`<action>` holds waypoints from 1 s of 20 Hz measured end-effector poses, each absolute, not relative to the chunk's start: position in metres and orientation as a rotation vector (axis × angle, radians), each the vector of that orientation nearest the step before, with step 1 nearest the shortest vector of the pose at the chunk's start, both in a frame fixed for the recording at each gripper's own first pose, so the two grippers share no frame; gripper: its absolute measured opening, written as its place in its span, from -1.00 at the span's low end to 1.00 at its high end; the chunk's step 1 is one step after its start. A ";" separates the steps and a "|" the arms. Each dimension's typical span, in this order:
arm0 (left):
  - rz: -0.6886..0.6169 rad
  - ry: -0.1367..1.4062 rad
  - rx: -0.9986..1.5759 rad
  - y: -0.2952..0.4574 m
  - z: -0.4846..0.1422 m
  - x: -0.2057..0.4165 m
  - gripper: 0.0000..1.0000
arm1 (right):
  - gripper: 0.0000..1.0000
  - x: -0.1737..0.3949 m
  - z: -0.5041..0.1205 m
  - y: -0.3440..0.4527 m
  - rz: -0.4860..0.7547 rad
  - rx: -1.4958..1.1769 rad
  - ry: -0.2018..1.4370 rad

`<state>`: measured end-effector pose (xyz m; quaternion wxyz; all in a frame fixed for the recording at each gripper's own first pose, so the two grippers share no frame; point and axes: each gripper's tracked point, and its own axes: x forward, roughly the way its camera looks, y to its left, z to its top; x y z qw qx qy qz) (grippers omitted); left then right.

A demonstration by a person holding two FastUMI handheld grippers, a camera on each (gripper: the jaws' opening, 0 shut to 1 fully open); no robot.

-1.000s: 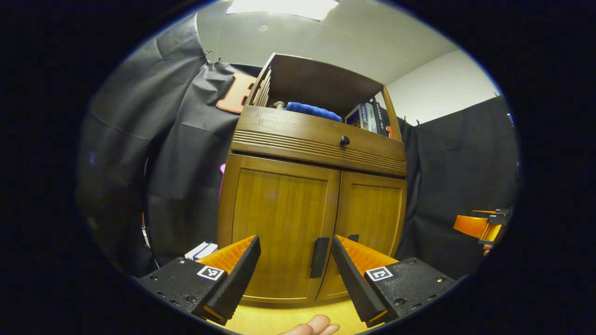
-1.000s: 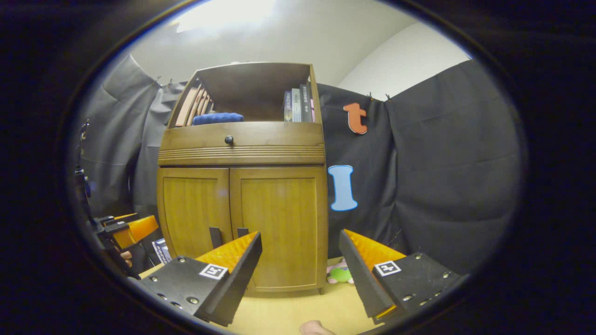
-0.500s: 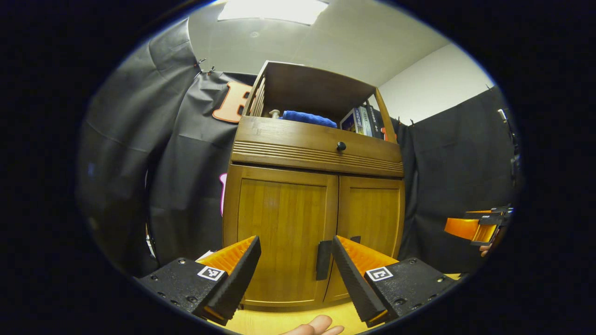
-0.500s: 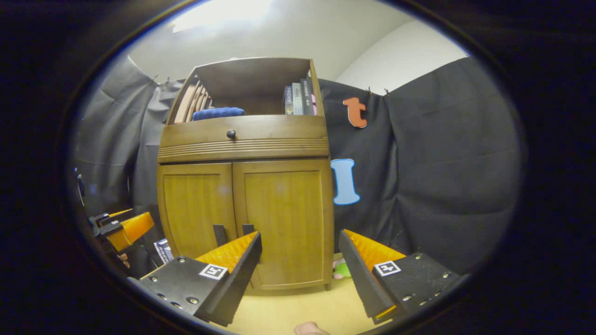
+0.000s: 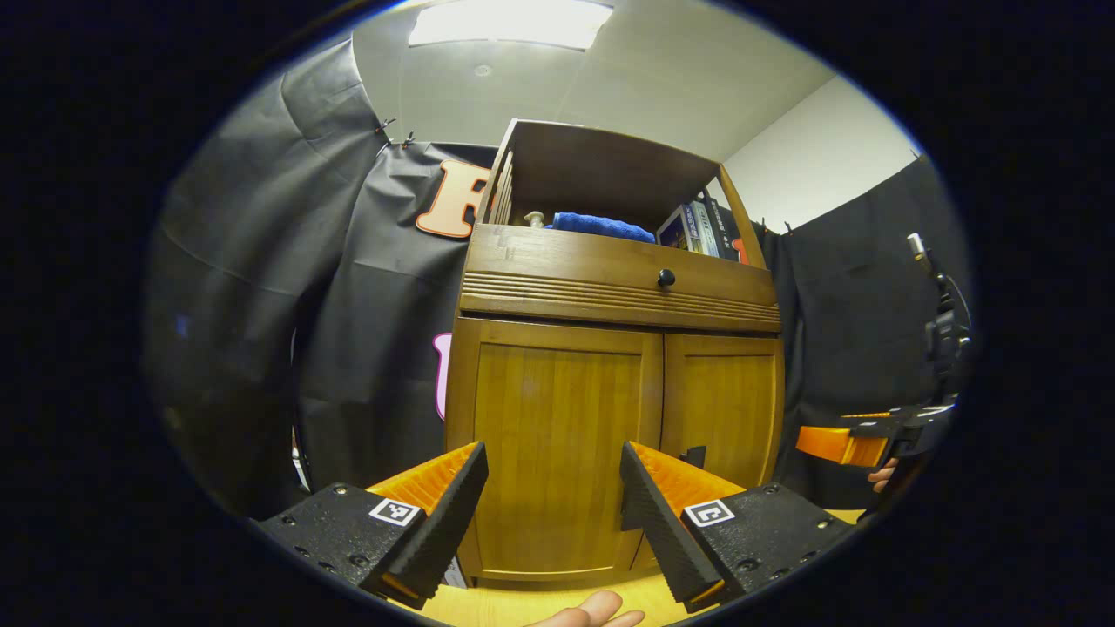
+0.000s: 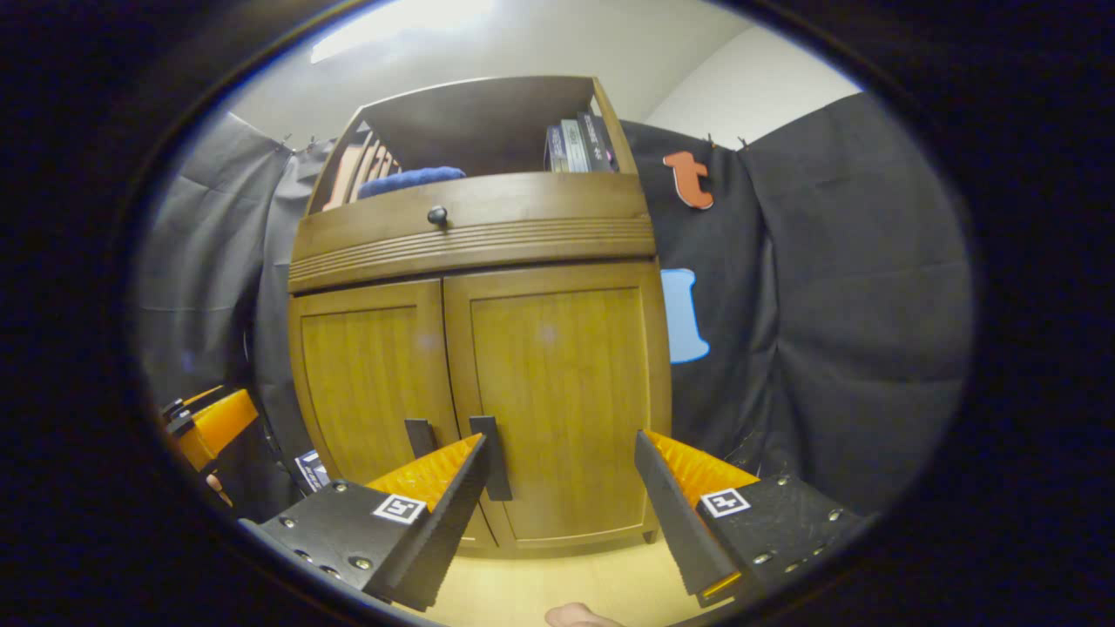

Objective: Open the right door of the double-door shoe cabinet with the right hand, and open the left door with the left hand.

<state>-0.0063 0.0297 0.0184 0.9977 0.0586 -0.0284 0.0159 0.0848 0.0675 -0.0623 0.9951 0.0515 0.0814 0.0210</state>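
The shoe cabinet point(image 6: 488, 348) is glossy varnished wood, its door handles point(image 6: 496, 457) matt dark.

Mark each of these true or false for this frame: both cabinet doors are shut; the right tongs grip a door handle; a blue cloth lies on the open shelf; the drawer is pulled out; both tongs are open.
1. Both doors are shut: true. The left door and right door sit flush.
2. The right tongs grip the right door handle: false. They are open, clear of it.
3. A blue cloth lies on the open shelf: true.
4. The drawer is pulled out: false. It is closed.
5. Both tongs are open: true, the left tongs too.
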 end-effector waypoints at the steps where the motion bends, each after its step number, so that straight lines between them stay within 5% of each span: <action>1: 0.028 -0.051 0.119 0.029 0.017 -0.005 0.80 | 0.90 0.094 -0.071 0.072 0.046 0.102 0.186; 9: -0.010 0.018 0.117 0.026 0.000 0.008 0.89 | 0.98 0.160 -0.097 0.153 0.229 0.020 0.203; 16: -0.010 0.013 0.142 0.037 0.004 0.008 0.79 | 0.89 0.195 -0.134 0.172 0.193 -0.036 0.268; 20: 0.017 -0.012 0.127 0.047 0.012 0.008 0.79 | 0.22 0.209 -0.153 0.170 0.206 0.018 0.281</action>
